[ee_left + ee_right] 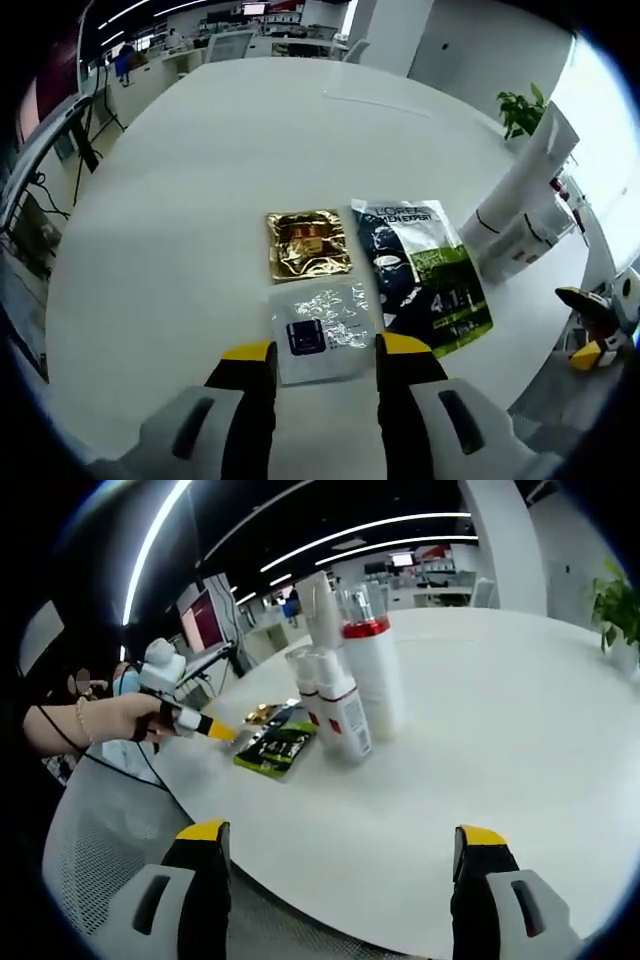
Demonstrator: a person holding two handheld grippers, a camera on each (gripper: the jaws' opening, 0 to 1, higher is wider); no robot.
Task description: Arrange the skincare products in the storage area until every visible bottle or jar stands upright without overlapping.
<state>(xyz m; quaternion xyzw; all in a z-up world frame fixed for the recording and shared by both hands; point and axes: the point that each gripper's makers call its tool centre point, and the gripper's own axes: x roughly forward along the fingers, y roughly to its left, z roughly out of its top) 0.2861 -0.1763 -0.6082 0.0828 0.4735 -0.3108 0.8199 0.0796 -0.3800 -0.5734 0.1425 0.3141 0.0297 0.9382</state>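
Three flat sachets lie on the white round table (200, 180): a gold sachet (308, 245), a dark and green sachet (425, 275) and a clear sachet with a blue square (322, 330). My left gripper (325, 350) hovers open just over the clear sachet's near edge, with nothing held. A cluster of white bottles (515, 215) stands right of the sachets. In the right gripper view these bottles (345, 680) stand upright close together, one with a red collar (366, 628). My right gripper (342, 835) is wide open and empty, short of the table edge. The left gripper (215, 730) shows beside the green sachet (280, 745).
A potted plant (520, 108) stands behind the bottles, near the table's far rim. A person's hand (115, 718) holds the left gripper. My right gripper (600, 335) shows off the table's right edge. Office desks and monitors lie beyond.
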